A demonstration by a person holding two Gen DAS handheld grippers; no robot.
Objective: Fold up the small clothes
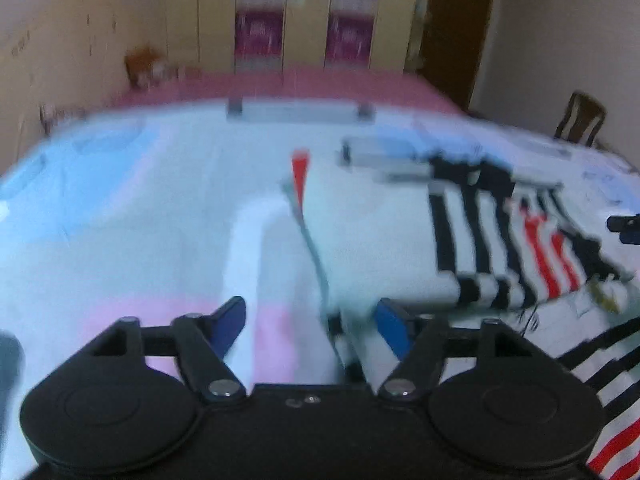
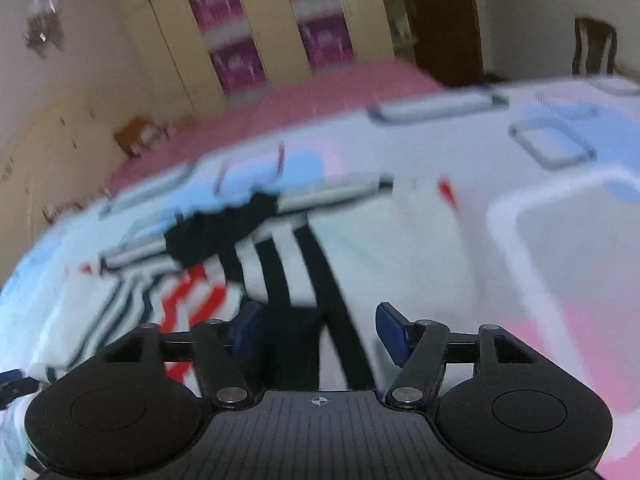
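A small white garment with black and red stripes [image 1: 400, 240] lies on the bed, partly folded; it also shows in the right wrist view [image 2: 360, 240]. My left gripper [image 1: 310, 324] is open, its blue fingers just above the garment's near white edge. My right gripper [image 2: 316, 332] is open over the black-striped part of the garment, fabric lying between its fingers. A dark tip of the right gripper [image 1: 624, 226] shows at the right edge of the left wrist view. Both views are motion-blurred.
The bed is covered with a white, blue and pink patterned sheet [image 1: 120, 220]. A pink bed surface [image 1: 320, 84] lies behind, then a wardrobe [image 1: 308, 12] and a dark door [image 1: 456, 28]. A wooden chair [image 1: 580, 120] stands at the right.
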